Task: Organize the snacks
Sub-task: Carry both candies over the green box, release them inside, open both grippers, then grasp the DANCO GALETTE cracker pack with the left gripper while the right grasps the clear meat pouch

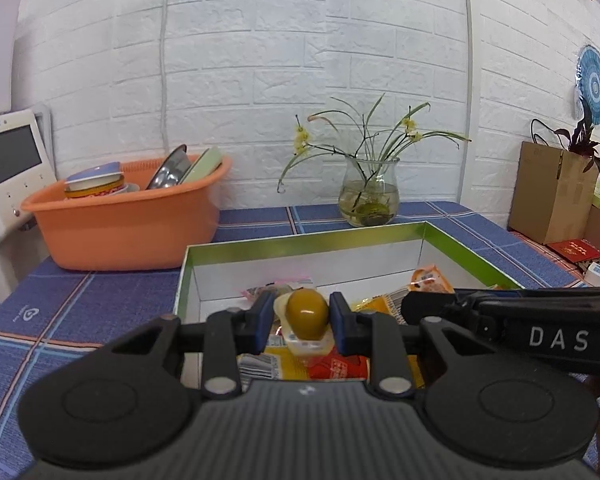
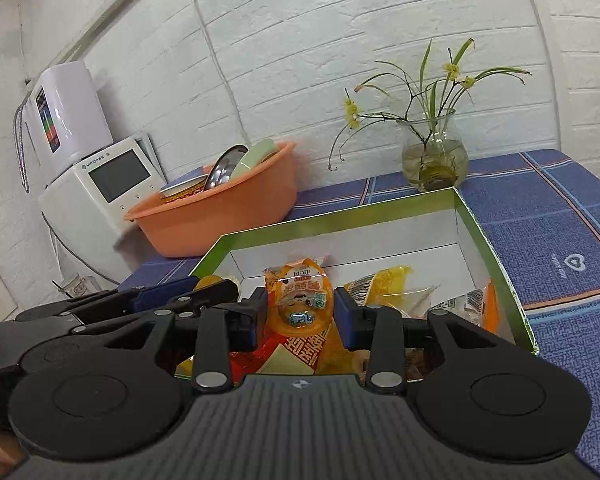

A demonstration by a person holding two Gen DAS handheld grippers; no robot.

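Note:
A green-rimmed white box lies on the blue cloth with several snack packets inside. My left gripper is shut on a small clear pack holding a yellow-brown olive-like snack, held over the box's near end. My right gripper is shut on an orange packet with a round snack, also above the box. The right gripper's body crosses the left wrist view at right. The left gripper shows at left in the right wrist view.
An orange basin with bowls and plates stands left of the box. A glass vase with green stems sits behind it. A white appliance stands far left; a cardboard box at right.

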